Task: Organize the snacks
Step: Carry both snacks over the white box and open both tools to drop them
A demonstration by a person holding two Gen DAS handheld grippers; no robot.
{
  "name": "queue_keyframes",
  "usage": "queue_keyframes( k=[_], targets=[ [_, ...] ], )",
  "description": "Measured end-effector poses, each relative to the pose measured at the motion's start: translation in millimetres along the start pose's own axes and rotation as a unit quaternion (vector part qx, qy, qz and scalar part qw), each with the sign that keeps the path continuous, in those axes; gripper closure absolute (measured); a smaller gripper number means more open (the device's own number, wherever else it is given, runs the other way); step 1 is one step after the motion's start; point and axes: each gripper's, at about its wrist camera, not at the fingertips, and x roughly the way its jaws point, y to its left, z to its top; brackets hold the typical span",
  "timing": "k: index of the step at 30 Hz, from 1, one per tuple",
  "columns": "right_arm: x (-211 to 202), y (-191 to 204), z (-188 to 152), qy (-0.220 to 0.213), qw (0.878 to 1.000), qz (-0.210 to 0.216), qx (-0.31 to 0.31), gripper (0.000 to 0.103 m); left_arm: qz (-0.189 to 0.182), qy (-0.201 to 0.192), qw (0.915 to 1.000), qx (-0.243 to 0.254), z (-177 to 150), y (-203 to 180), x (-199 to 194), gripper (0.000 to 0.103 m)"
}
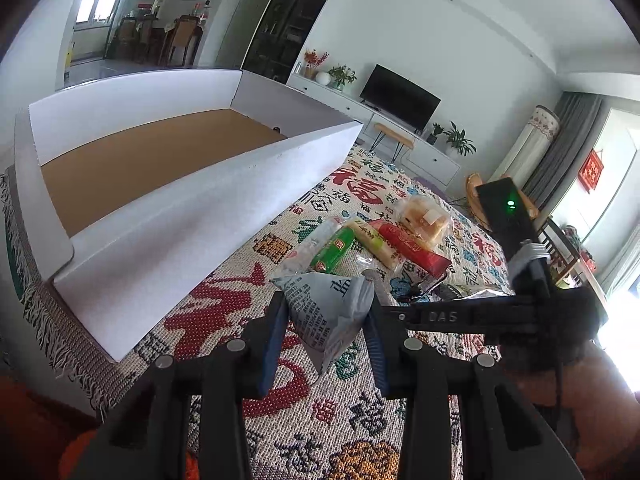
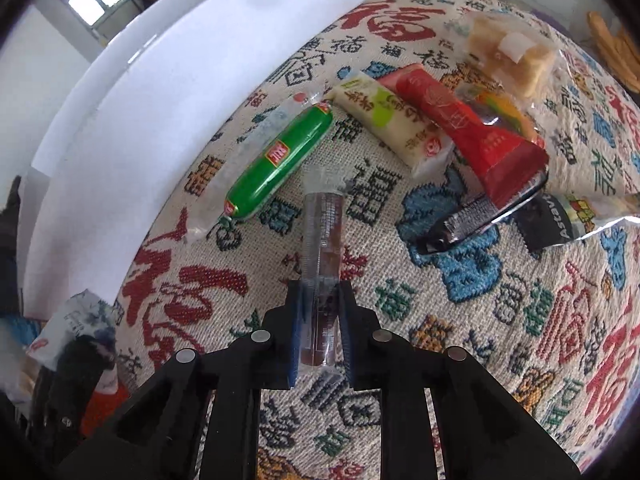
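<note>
My left gripper [image 1: 326,312] is shut on a grey-white triangular snack packet [image 1: 330,316], held above the patterned cloth just right of the white box [image 1: 192,220]. My right gripper [image 2: 320,300] is shut on a clear-wrapped brown snack stick [image 2: 322,240], held above the cloth. Loose snacks lie beyond: a green sausage [image 2: 280,160] [image 1: 334,250], a pale green-white packet [image 2: 390,124] [image 1: 374,242], a red packet [image 2: 468,132] [image 1: 414,250], a clear bag of cake [image 2: 508,54] [image 1: 424,216] and a black foil packet [image 2: 480,216]. The right gripper shows in the left wrist view [image 1: 432,316], its jaws hidden.
The white box has a brown cardboard floor [image 1: 152,164] and stands on the left of the cloth-covered table [image 2: 520,320]. A dark "Astavita" sachet [image 2: 560,220] lies at the right. A TV and cabinet [image 1: 400,100] stand far behind.
</note>
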Motion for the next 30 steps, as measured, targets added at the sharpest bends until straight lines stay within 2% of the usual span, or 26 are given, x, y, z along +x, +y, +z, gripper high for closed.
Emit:
queue_keyframes(
  k=[5,8,10,13,15,18,20,21,22,23,24,25,28,30],
  targets=[
    [-38.3,-15.9,-21.3,-0.031,0.997,0.062,0.029,0.086,-0.007,-0.004,0.9999,-0.007,2.0,1.9,-3.3,0.066],
    [-55.3,-23.8,-23.5,-0.039,0.994,0.092,0.047,0.086,-0.019,0.008,0.9994,-0.029,9.5,1.2,-14.1,0.066],
    [-71.7,-17.3,-20.2,-0.048,0.993,0.100,0.038,0.086,-0.030,0.002,0.9987,-0.041,26.2,-0.7,-31.7,0.066],
    [-103.1,10.2,1.5,-0.077,0.990,0.117,0.003,0.086,-0.031,-0.028,0.9980,-0.047,67.1,5.8,-60.1,0.066],
    [-121.0,39.1,23.1,-0.095,0.986,0.135,-0.027,0.085,-0.017,-0.042,0.9976,-0.051,95.9,19.0,-70.6,0.066],
    [-133.4,94.5,57.5,-0.118,0.979,0.151,-0.075,0.085,0.042,-0.049,0.9970,-0.043,130.5,46.2,-66.5,0.066],
    [-130.3,127.4,77.4,-0.127,0.975,0.157,-0.096,0.085,0.081,-0.026,0.9955,-0.043,147.6,68.8,-50.5,0.066],
    [-127.0,141.5,87.5,-0.130,0.973,0.159,-0.101,0.084,0.101,-0.008,0.9937,-0.048,153.9,80.9,-40.9,0.062],
    [-123.7,153.9,95.9,-0.132,0.973,0.160,-0.106,0.079,0.118,0.006,0.9916,-0.054,158.3,92.9,-32.8,0.056],
    [-123.3,163.6,100.0,-0.137,0.972,0.156,-0.111,0.069,0.133,0.016,0.9893,-0.059,161.3,103.6,-27.2,0.035],
    [-123.8,169.5,103.0,-0.145,0.971,0.151,-0.113,0.059,0.147,0.018,0.9870,-0.062,162.3,112.0,-25.3,0.018],
    [-126.5,172.5,104.3,-0.155,0.970,0.148,-0.113,0.042,0.157,0.010,0.9854,-0.064,162.1,118.0,-26.9,0.016],
    [-137.6,165.0,97.6,-0.174,0.965,0.158,-0.115,0.041,0.162,-0.002,0.9845,-0.067,156.6,125.2,-31.4,0.011],
    [-143.8,153.1,90.3,-0.186,0.965,0.142,-0.118,0.040,0.153,0.002,0.9859,-0.067,149.4,119.5,-29.8,0.010]
  ],
)
